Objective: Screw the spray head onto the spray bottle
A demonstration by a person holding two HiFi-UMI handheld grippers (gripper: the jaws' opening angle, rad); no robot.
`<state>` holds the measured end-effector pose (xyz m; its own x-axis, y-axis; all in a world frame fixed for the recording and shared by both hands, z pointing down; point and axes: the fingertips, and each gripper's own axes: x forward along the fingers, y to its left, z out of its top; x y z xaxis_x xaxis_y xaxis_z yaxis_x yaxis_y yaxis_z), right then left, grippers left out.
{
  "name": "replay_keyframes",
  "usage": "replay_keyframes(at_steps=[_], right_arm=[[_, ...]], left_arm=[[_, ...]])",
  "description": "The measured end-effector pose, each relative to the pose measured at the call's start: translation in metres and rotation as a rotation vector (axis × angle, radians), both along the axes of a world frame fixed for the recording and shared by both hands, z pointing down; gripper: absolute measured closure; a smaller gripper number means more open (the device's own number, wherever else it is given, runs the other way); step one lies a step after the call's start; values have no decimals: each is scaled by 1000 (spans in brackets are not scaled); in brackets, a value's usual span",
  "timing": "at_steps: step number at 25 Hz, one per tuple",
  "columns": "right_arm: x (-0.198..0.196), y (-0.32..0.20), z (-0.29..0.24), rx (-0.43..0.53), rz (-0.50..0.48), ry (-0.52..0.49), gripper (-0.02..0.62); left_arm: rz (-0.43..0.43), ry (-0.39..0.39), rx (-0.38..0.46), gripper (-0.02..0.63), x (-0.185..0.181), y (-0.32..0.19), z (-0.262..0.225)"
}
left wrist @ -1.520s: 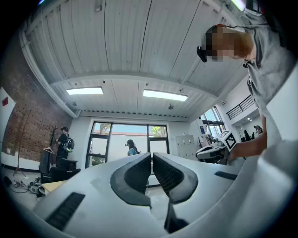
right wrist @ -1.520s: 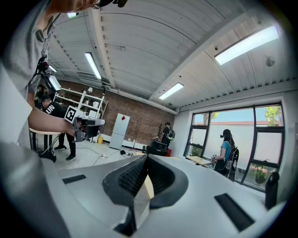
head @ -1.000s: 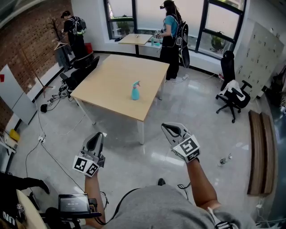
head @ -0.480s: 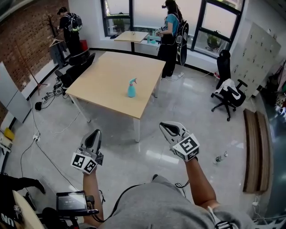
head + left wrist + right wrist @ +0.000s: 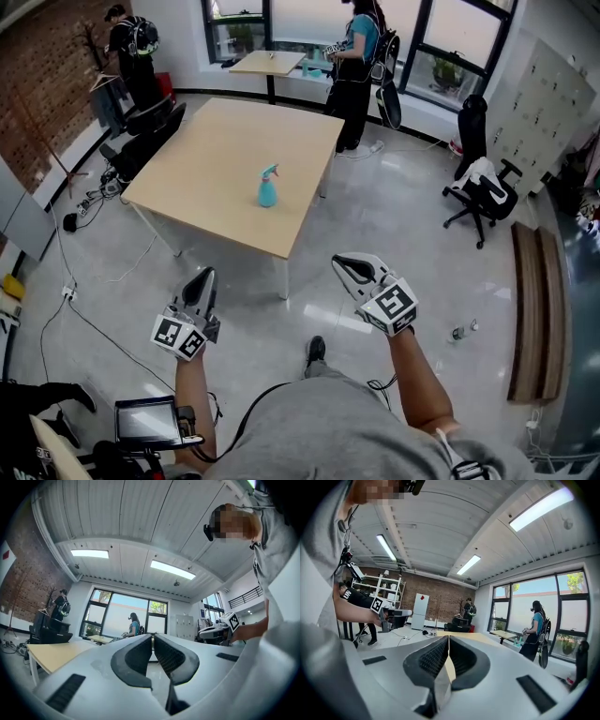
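Note:
A teal spray bottle [image 5: 268, 187] with its spray head on top stands upright near the middle of a light wood table [image 5: 216, 169], far ahead of both grippers. My left gripper [image 5: 203, 276] is held over the floor short of the table, shut with nothing between its jaws. My right gripper [image 5: 340, 263] is level with it to the right, also shut and holding nothing. In the left gripper view the left gripper [image 5: 153, 637] shows its pads together. The right gripper [image 5: 448, 640] looks the same in the right gripper view.
Two people stand at the back, one [image 5: 356, 56] by a second small table [image 5: 267, 63]. An office chair [image 5: 478, 183] stands at the right, dark chairs [image 5: 141, 141] at the left. Cables [image 5: 75, 281] run over the floor. A small bottle [image 5: 461, 331] and wooden boards [image 5: 532, 309] lie at the right.
The view has drawn nearer to the table, and the bottle sits slightly further left in frame. A foot now shows on the floor below. Both grippers stay shut.

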<state>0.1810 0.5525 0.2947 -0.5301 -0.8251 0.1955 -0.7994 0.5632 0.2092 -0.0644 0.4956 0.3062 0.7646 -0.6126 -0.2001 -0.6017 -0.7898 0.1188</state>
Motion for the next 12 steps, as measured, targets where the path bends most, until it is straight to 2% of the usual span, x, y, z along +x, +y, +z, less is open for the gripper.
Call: replay_keyframes(at_steps=[5, 12], right_arm=[[24, -79, 13, -27, -50, -26, 588], [53, -187, 21, -42, -167, -27, 588]], left_arm=[[-1, -26, -31, 586, 41, -80, 18], [-45, -38, -91, 586, 90, -172, 35]])
